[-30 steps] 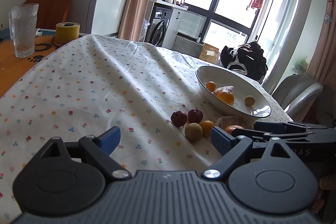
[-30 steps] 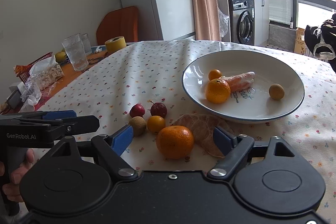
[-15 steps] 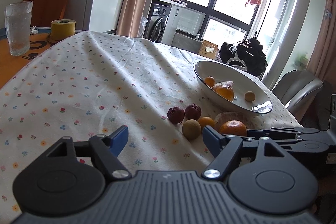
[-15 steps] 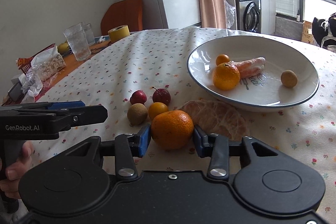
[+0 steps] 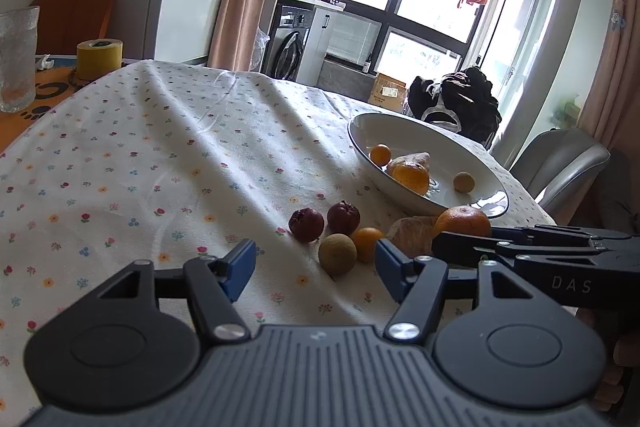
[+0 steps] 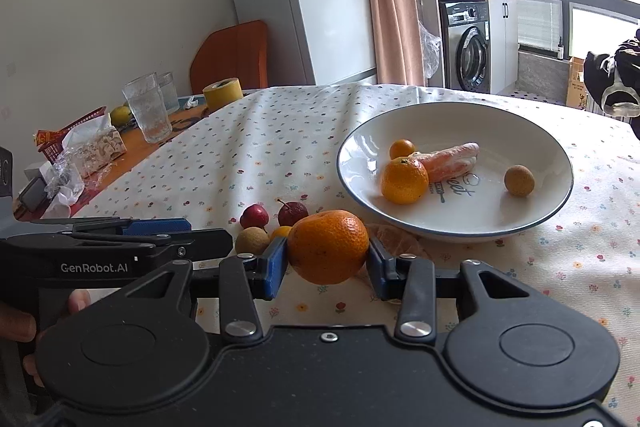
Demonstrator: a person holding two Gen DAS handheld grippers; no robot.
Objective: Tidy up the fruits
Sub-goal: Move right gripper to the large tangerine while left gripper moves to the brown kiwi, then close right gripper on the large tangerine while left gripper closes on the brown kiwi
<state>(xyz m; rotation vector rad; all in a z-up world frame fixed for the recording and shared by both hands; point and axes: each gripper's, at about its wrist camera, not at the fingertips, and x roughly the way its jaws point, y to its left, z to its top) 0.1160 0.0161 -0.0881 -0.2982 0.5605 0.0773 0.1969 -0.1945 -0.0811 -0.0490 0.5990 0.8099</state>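
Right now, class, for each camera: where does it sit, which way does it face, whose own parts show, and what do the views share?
Left wrist: on the left gripper, facing across the tablecloth toward the windows; its open blue fingers show.
Right wrist: on the right gripper, facing the bowl, its fingers clamping the mandarin; a hand shows.
Shared: bowl, mandarin, yellow tape roll.
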